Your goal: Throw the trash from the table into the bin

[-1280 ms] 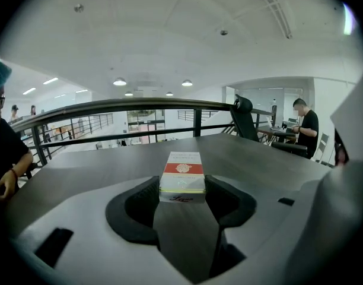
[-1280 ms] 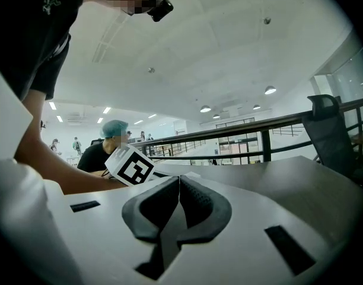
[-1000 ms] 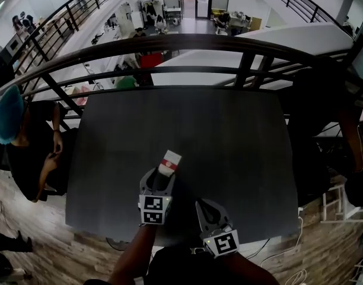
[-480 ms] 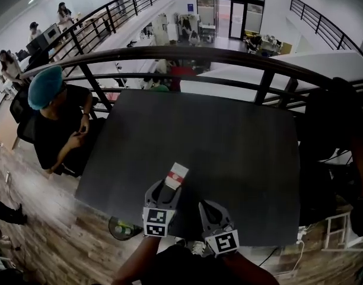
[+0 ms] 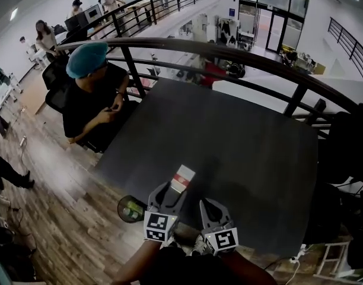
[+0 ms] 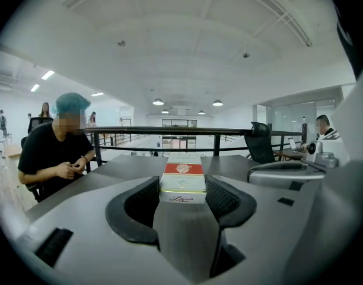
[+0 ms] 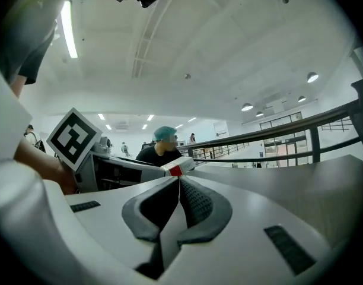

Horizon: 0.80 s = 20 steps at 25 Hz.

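A: Where's the trash?
B: It's in your left gripper (image 5: 173,192). The jaws are clamped on the long sides of a small white box with a red band (image 5: 182,179). The box sticks out past the fingertips. In the head view it shows over the dark desk (image 5: 247,135), close to the near edge.
A: Right side?
B: Your right gripper (image 7: 177,186) has its jaws together with nothing between them. It's just beside the left one, at the desk's near edge.
A: Bin?
B: The round dark bin (image 5: 131,208) is on the wood floor (image 5: 63,218) by the desk's near-left edge. In the head view it sits below-left of the box. There's something greenish inside, can't tell what.
A: Surroundings?
B: A seated person in a teal cap (image 5: 86,59) is at the desk's left side, well apart from your grippers. A black railing (image 5: 229,55) runs behind the far edge.
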Each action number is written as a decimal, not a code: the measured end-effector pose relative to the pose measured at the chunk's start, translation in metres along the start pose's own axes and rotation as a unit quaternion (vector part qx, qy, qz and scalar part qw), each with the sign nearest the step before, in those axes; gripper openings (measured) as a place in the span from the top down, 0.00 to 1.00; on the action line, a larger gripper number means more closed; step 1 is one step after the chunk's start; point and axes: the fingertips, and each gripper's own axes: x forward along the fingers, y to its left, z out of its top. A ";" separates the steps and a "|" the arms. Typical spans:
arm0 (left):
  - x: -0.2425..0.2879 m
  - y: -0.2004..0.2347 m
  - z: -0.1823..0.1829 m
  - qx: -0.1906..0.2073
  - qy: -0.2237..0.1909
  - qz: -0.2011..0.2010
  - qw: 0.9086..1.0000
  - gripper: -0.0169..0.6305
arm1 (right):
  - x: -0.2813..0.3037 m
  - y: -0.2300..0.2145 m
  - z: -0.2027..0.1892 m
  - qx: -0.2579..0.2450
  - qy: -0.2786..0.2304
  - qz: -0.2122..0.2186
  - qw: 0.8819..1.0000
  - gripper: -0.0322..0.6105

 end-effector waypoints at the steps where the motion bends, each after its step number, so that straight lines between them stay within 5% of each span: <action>1: -0.007 0.003 0.001 -0.004 -0.004 0.005 1.000 0.57 | 0.003 0.006 0.000 0.001 0.003 0.009 1.000 0.91; 20: -0.129 0.144 -0.035 -0.063 -0.034 0.091 0.993 0.57 | 0.092 0.161 -0.007 -0.010 0.032 0.088 0.996 0.91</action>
